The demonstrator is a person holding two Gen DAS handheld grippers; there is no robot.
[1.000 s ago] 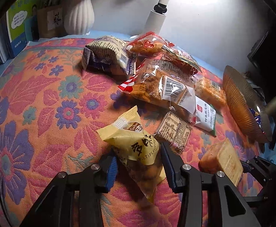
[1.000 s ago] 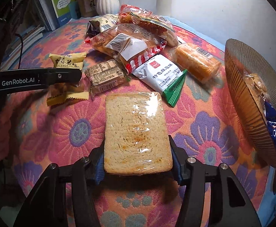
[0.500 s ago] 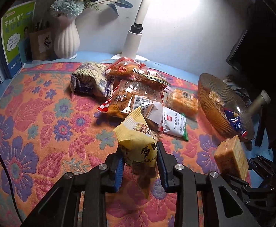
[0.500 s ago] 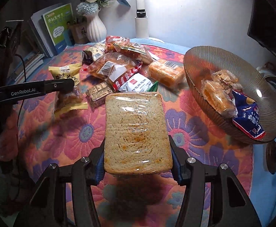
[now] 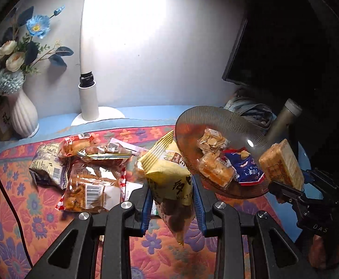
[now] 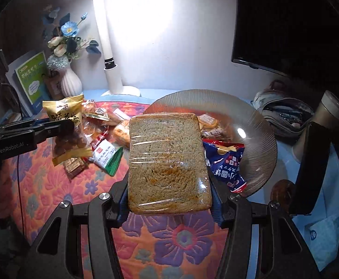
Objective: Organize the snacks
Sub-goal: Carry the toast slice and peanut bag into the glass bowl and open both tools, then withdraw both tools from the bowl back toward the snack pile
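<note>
While my left tool (image 5: pixel 171 203) clamps the yellow foil snack bag (image 5: pixel 169 174) | right tool (image 6: pixel 169 201) grips the clear-wrapped brown bread slab (image 6: pixel 168 160) | step: carrying | next: release both over the ribbed brown glass bowl (image 6: pixel 260 125).

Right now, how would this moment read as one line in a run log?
left gripper: shut on yellow snack bag | right gripper: shut on wrapped bread slice | both lifted near ribbed bowl

We see the right gripper (image 6: pixel 169 203) clamped on a plastic-wrapped toast slice (image 6: pixel 168 162), held above the floral tablecloth (image 6: pixel 176 239) before a ribbed glass bowl (image 6: pixel 260 137). At left, the left gripper (image 6: pixel 63 127) pinches a yellow peanut packet (image 6: pixel 64 114) aloft over scattered snacks (image 6: pixel 104 155).
</note>
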